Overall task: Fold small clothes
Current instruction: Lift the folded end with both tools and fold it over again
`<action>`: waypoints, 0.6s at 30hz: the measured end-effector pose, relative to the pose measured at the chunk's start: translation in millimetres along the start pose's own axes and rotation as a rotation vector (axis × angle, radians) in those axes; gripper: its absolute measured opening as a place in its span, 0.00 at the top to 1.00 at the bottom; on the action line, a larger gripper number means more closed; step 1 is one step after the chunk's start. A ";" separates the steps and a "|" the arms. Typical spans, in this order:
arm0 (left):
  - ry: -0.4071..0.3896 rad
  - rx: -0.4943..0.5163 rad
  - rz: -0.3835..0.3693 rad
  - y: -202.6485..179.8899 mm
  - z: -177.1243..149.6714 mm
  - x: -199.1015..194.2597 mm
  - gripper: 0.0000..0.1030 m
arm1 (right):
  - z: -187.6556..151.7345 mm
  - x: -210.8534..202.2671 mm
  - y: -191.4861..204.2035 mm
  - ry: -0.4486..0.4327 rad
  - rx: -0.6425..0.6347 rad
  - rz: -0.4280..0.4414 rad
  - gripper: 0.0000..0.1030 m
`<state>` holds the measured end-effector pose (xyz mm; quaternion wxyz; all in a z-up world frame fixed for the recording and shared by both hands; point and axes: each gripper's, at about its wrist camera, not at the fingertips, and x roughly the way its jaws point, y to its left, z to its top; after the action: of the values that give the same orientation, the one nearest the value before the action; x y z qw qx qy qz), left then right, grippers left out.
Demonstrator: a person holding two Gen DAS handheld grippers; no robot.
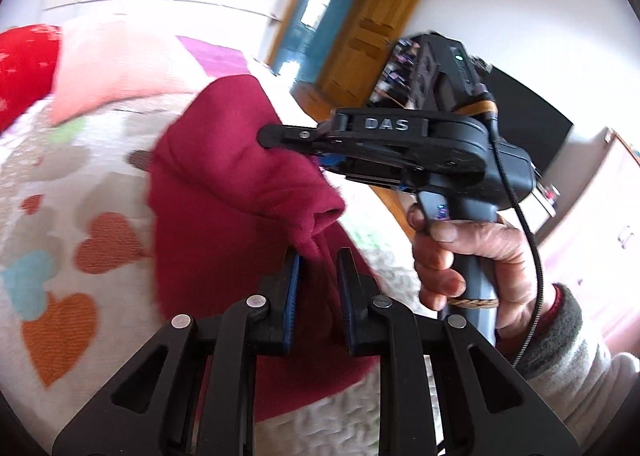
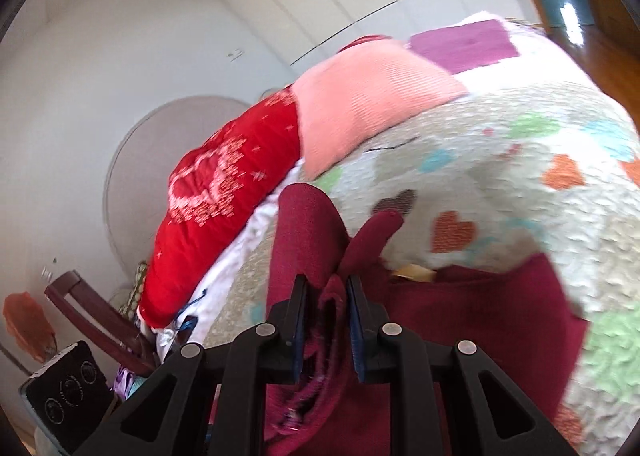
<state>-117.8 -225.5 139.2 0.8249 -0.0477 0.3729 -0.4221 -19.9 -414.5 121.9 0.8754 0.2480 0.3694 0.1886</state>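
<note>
Left wrist view: both the left gripper (image 1: pixel 318 276) and the right gripper (image 1: pixel 276 137) pinch the maroon garment (image 1: pixel 224 183), lifting it above the bed quilt (image 1: pixel 72 183) to fold over.

One word can be read: raised letters on the right gripper.

In the left wrist view, the letters "DAS" stand out in relief on the flat black side plate of the right gripper (image 1: pixel 276 137), just behind its fingers and above the handle. The red pillow (image 2: pixel 224 211) in the right wrist view carries a white heart pattern that may include lettering, but it is too blurred to read. The black box (image 2: pixel 68 392) at the lower left of that view shows three round printed marks, too small to make out.
</note>
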 end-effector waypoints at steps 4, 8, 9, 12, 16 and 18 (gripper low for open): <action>0.072 0.037 -0.013 -14.1 -5.8 40.6 0.87 | -11.8 -23.1 -40.3 -0.012 0.054 -0.047 0.84; 0.153 0.022 -0.022 -14.0 -14.6 80.5 0.87 | -24.4 -34.6 -73.5 -0.015 0.100 -0.090 0.89; 0.162 0.024 -0.020 -14.2 -16.1 85.9 0.87 | -28.2 -35.9 -81.0 -0.012 0.107 -0.105 0.89; 0.194 0.025 -0.019 -14.8 -20.7 98.6 0.87 | -39.6 -33.2 -103.0 0.010 0.154 -0.118 0.89; 0.227 0.045 -0.061 -18.2 -20.2 91.5 0.87 | -51.6 -29.7 -130.4 0.016 0.273 -0.100 0.88; 0.229 0.085 -0.061 -29.8 -22.3 76.9 0.87 | -54.7 -35.4 -134.8 0.001 0.307 -0.075 0.88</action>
<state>-124.0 -295.6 90.6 0.7649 0.0244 0.4447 -0.4653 -63.9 -525.2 31.2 0.8334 0.3648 0.4036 0.0971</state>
